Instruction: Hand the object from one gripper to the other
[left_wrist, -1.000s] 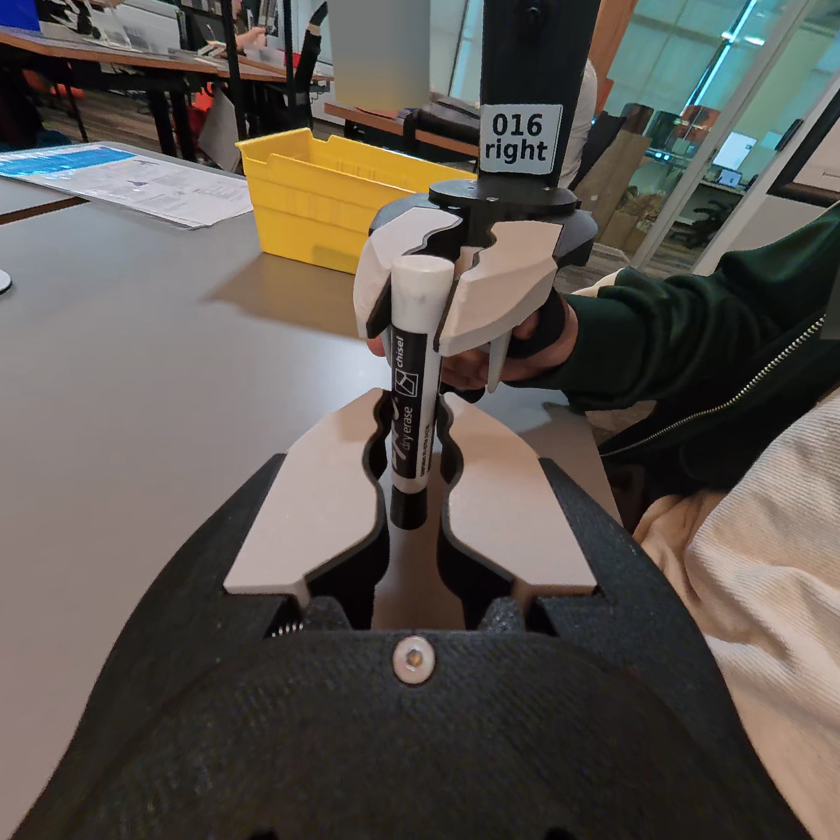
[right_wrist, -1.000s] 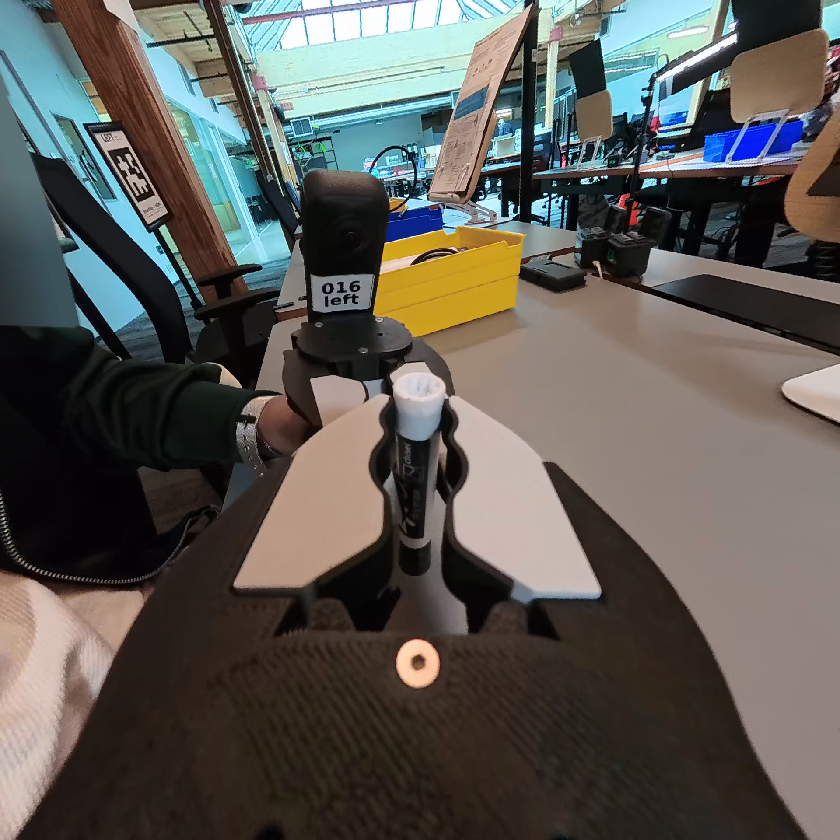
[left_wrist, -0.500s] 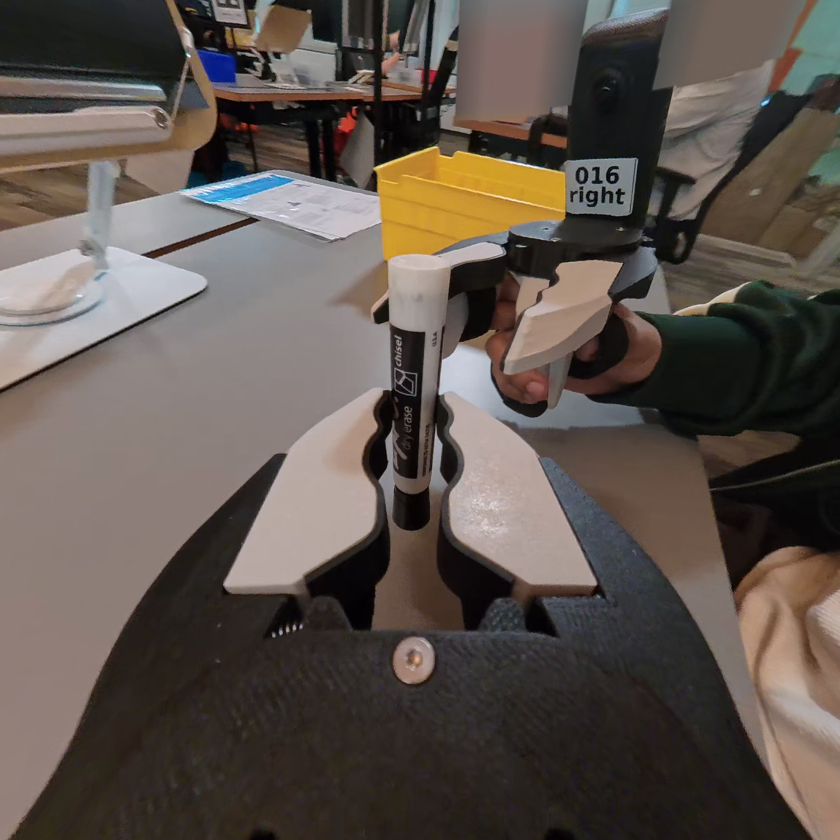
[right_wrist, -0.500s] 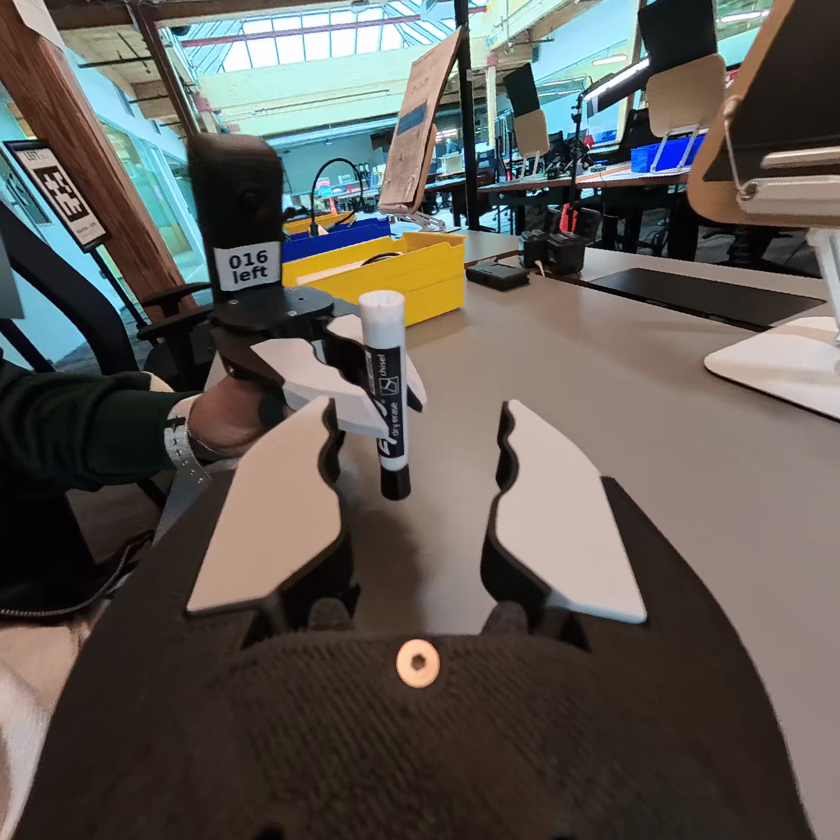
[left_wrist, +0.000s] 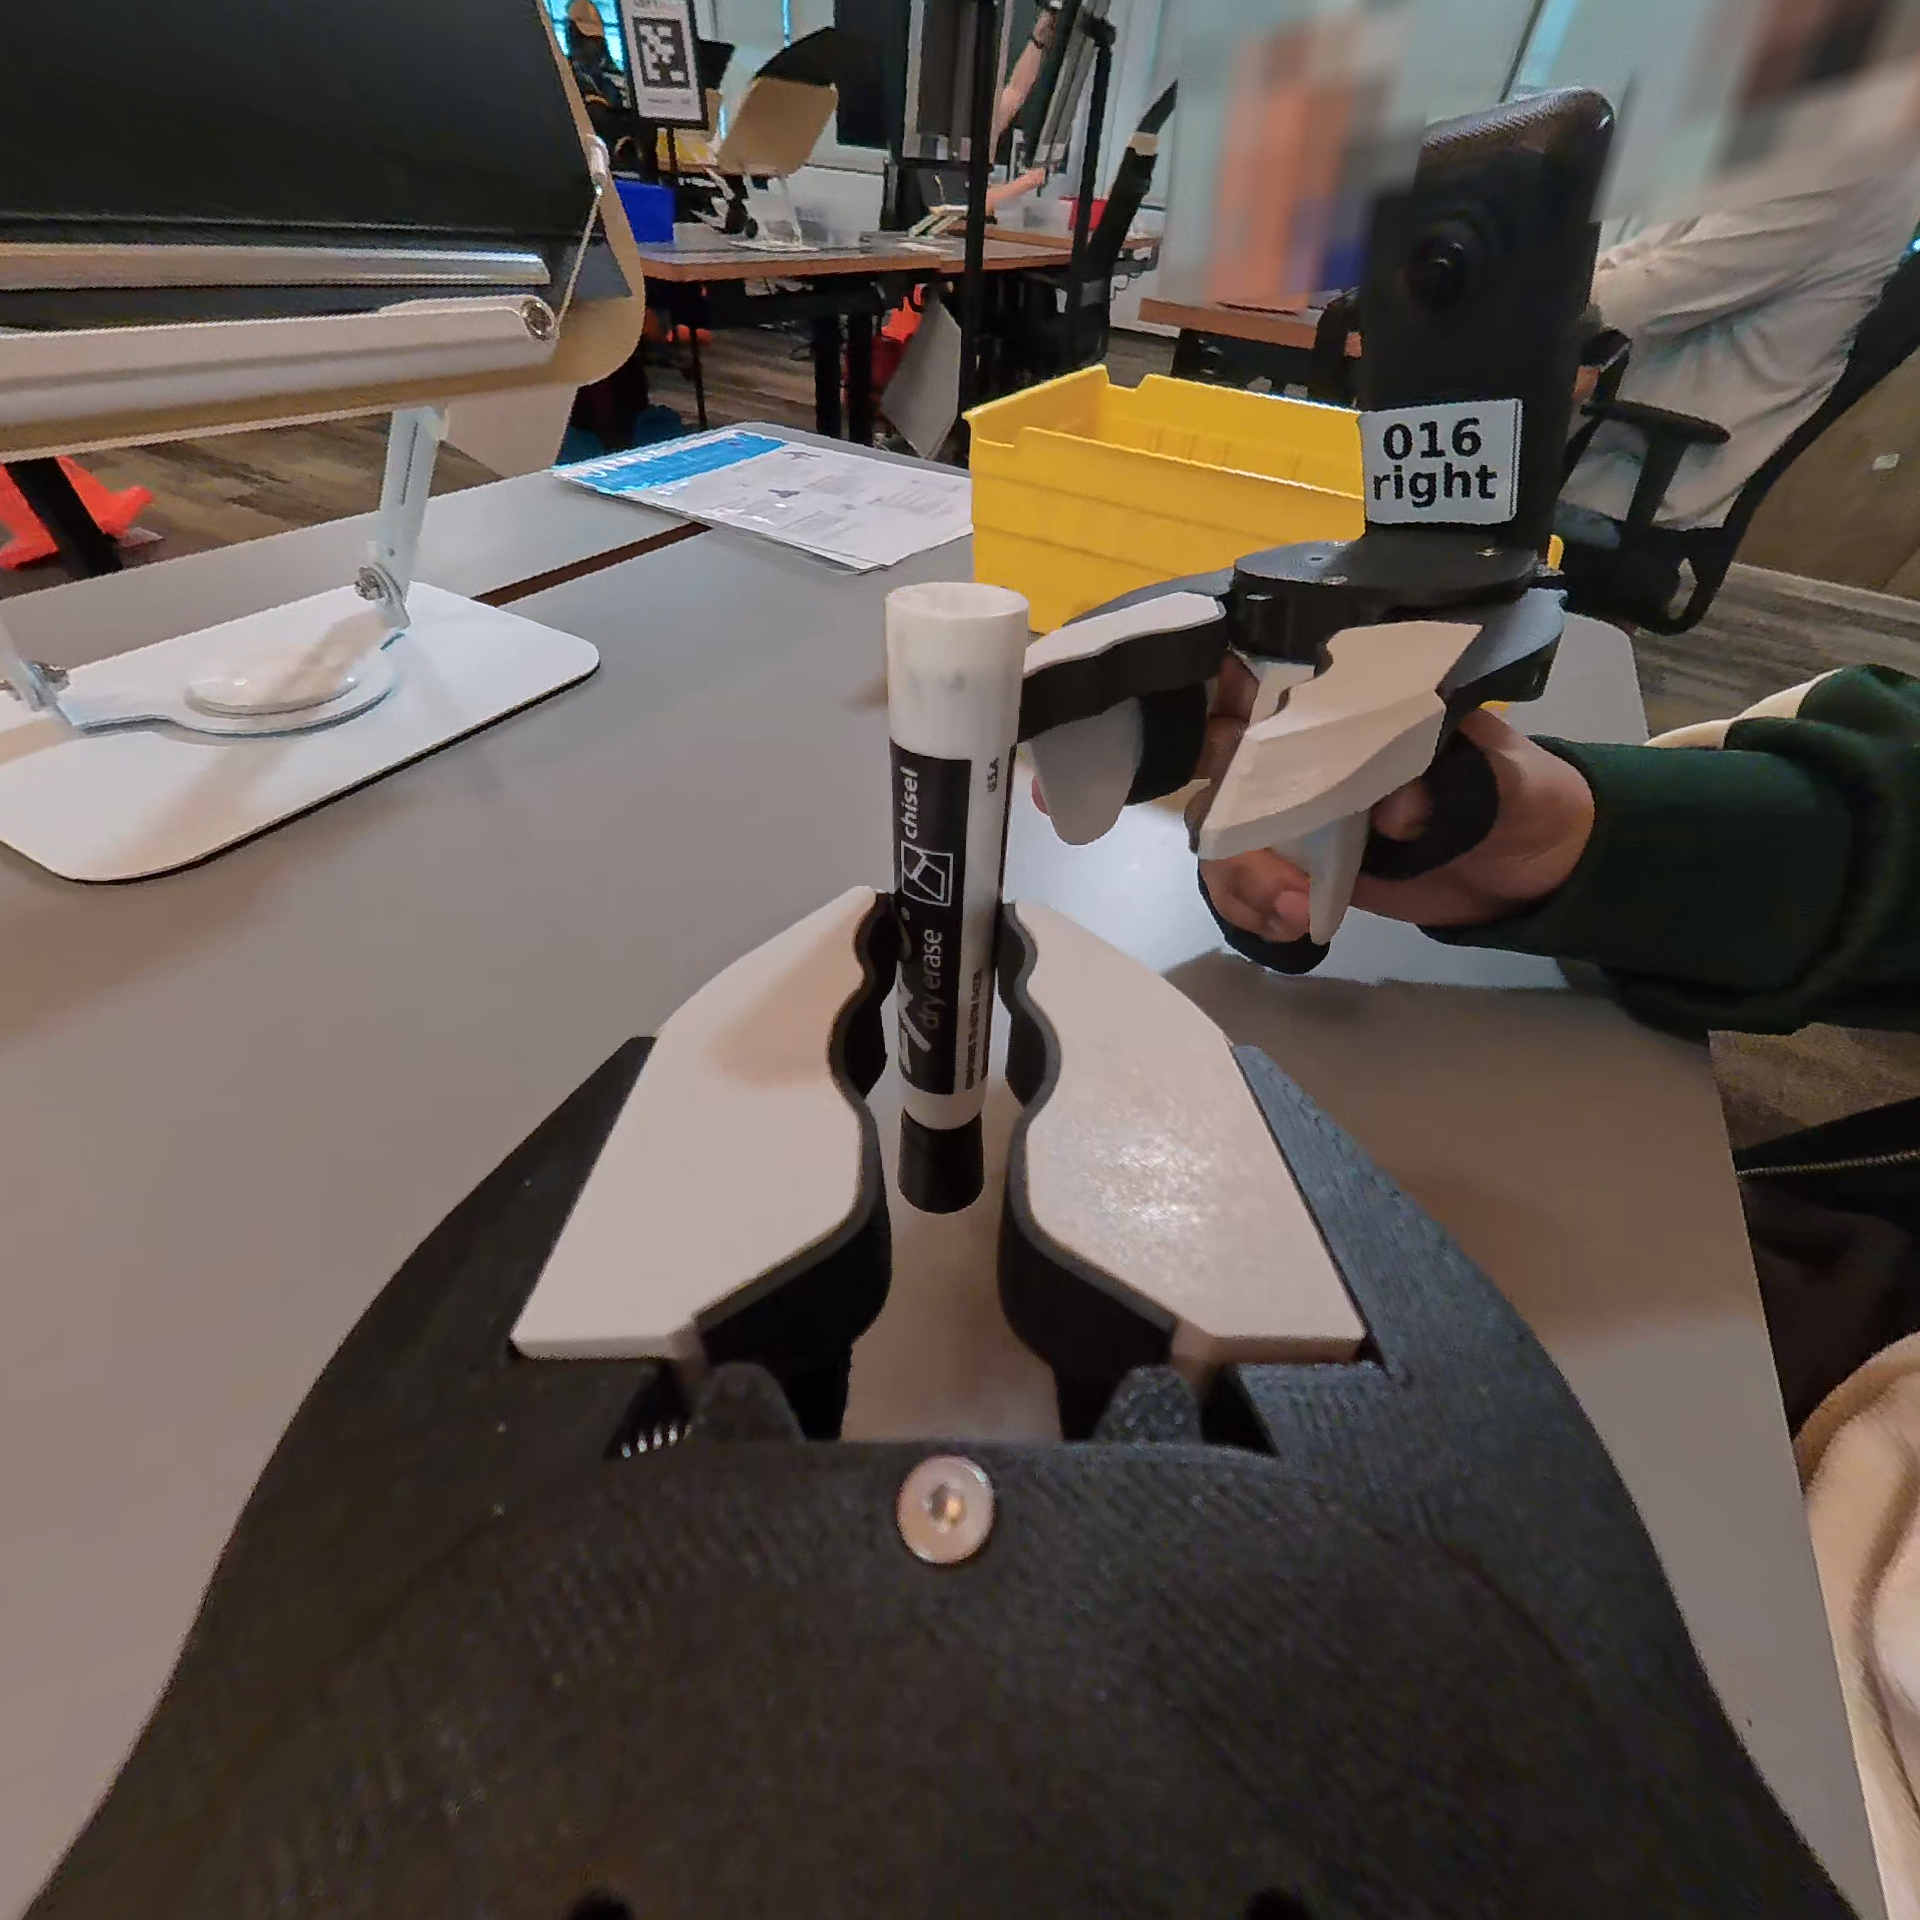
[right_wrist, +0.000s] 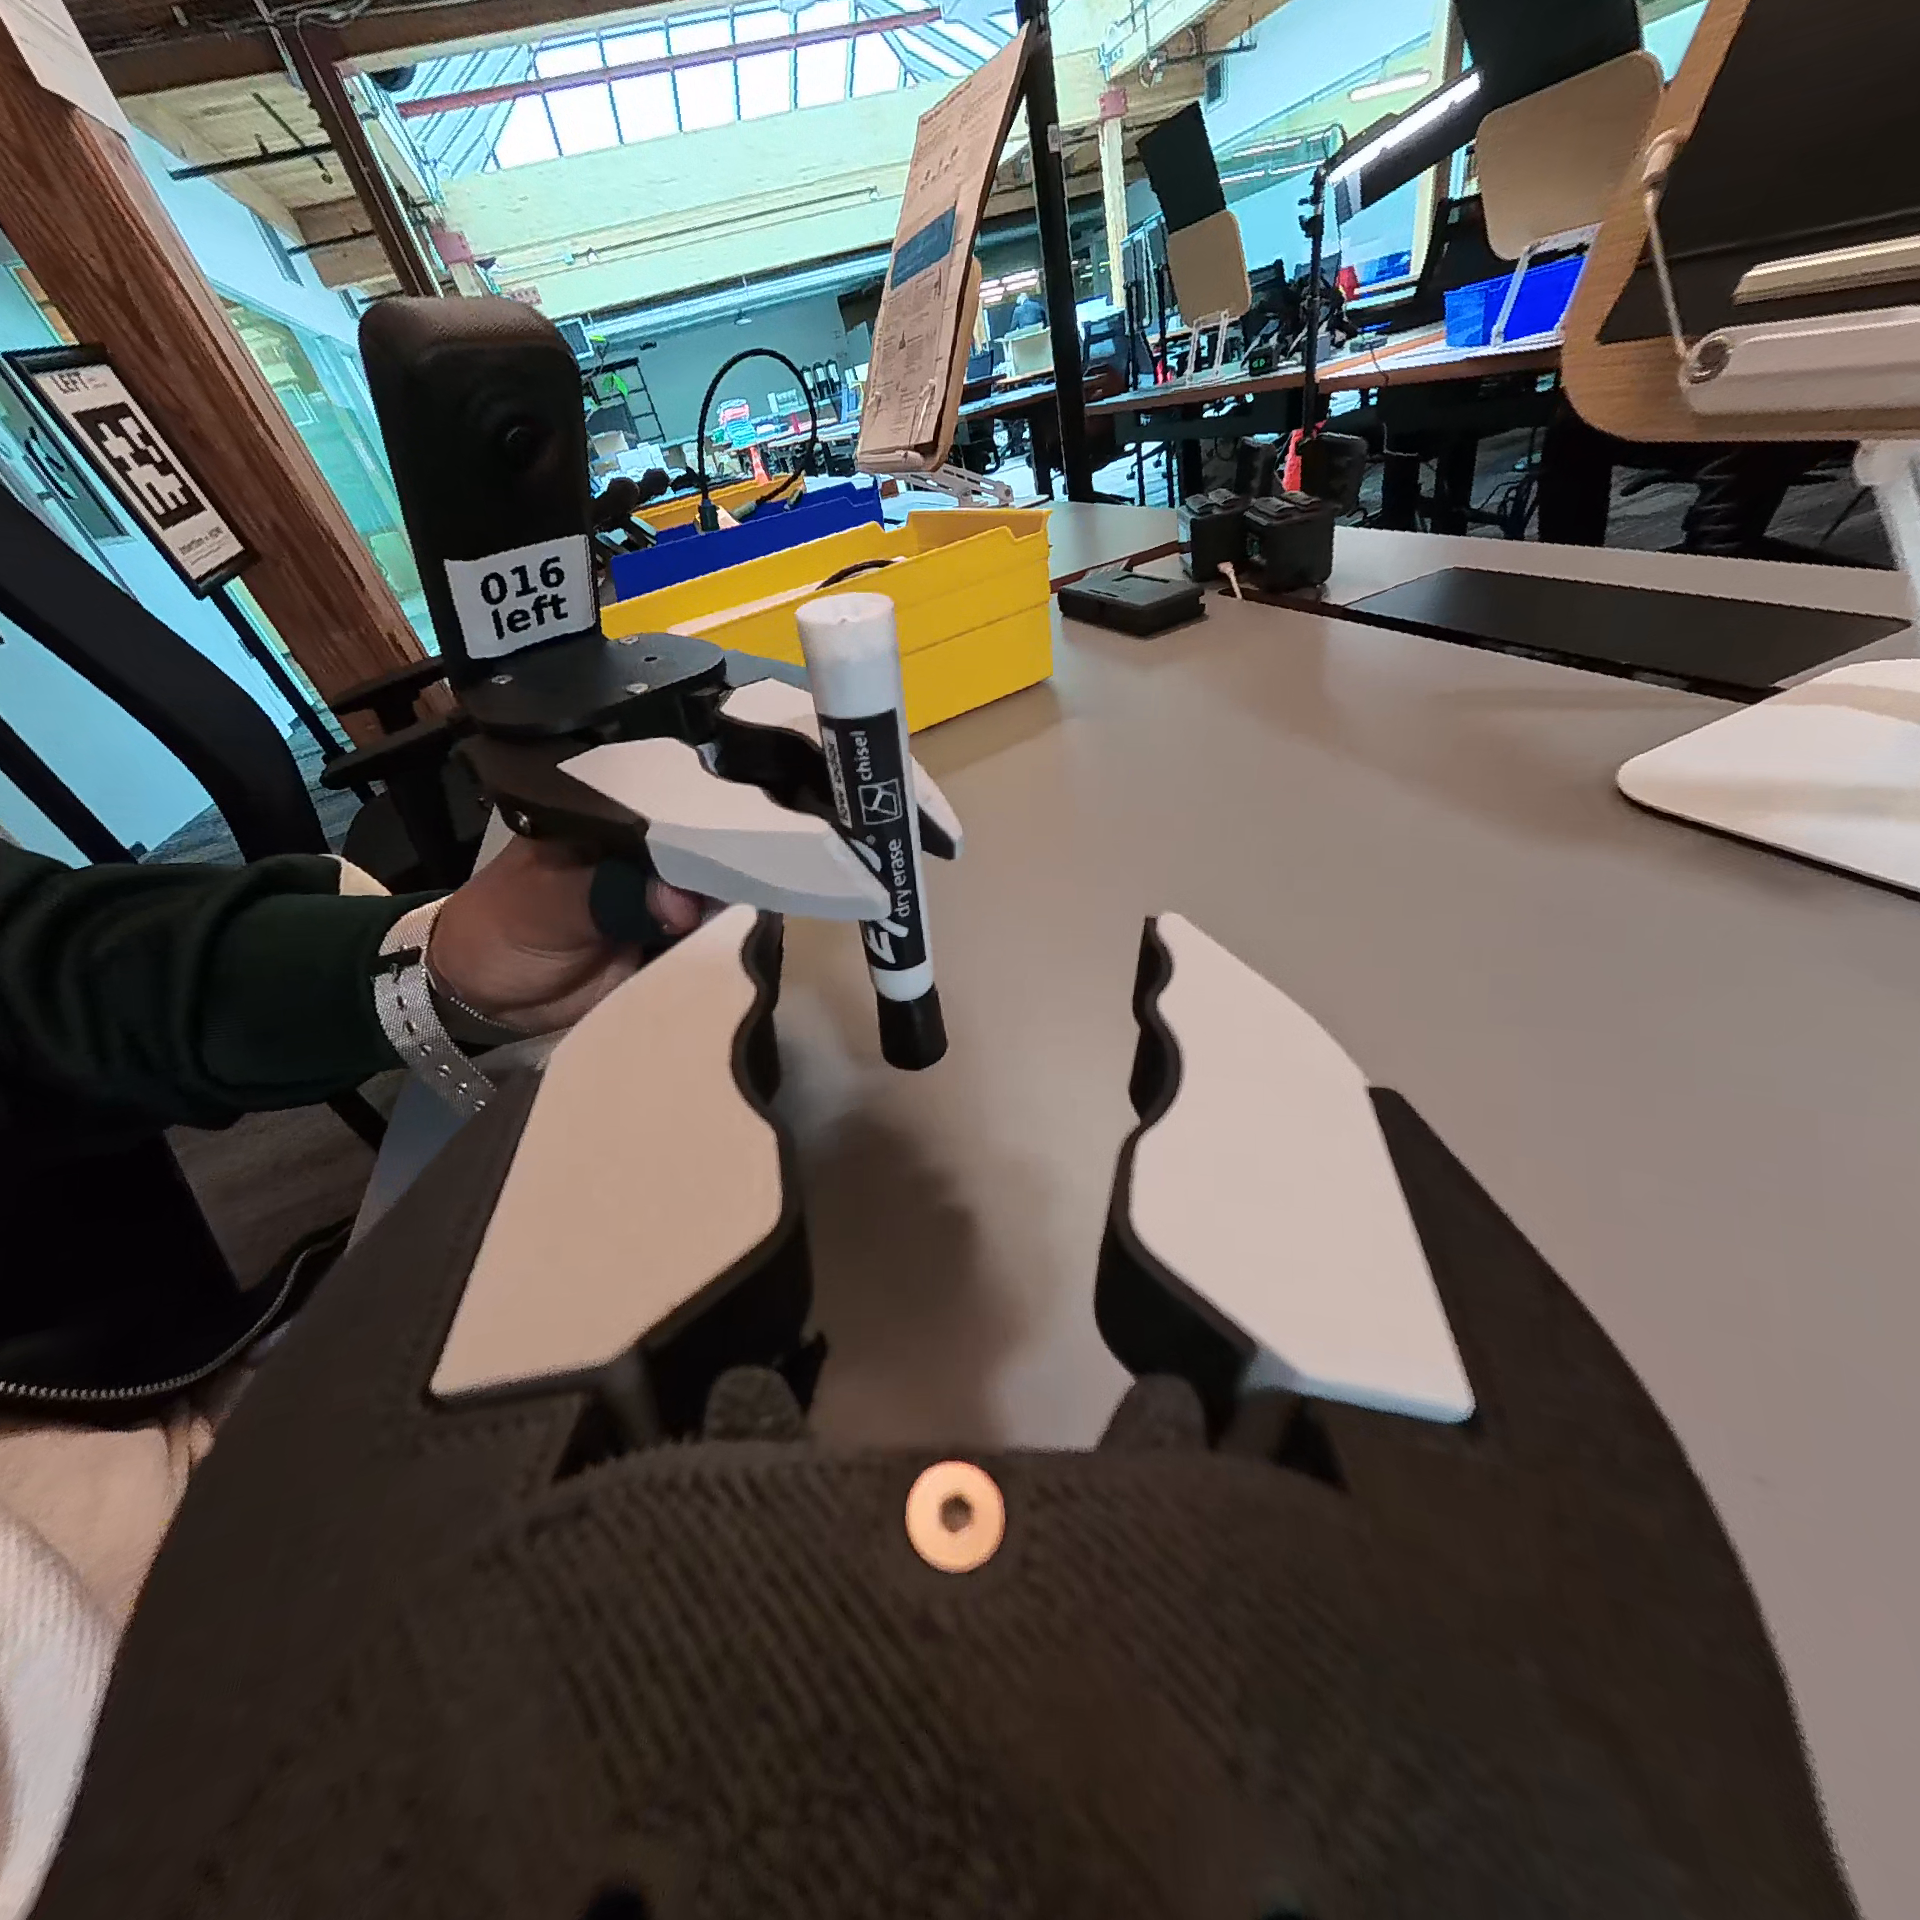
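A dry-erase marker (left_wrist: 940, 883) with a white body, black label and black cap stands upright above the grey table (left_wrist: 312, 1039), cap end down. My left gripper (left_wrist: 940, 925) is shut on its lower half. My right gripper (left_wrist: 1153, 821) is open and empty, just right of the marker's upper part and apart from it. In the right wrist view my right gripper (right_wrist: 951, 935) has its jaws wide apart, with the marker (right_wrist: 878, 831) held by the left gripper (right_wrist: 904, 842) just ahead of its left fingertip. A person's hands hold both grippers.
A yellow bin (left_wrist: 1143, 499) stands at the table's far side; it also shows in the right wrist view (right_wrist: 935, 613). A white monitor stand base (left_wrist: 260, 707) is at the left. Papers (left_wrist: 769, 488) lie beyond it. A black mat (right_wrist: 1621, 623) and black chargers (right_wrist: 1257, 530) lie farther back. The grippers are tip to tip, or close to it.
One second ago both grippers were shut on the marker. My right gripper has opened, let go and drawn back to the right. My left gripper still holds the marker.
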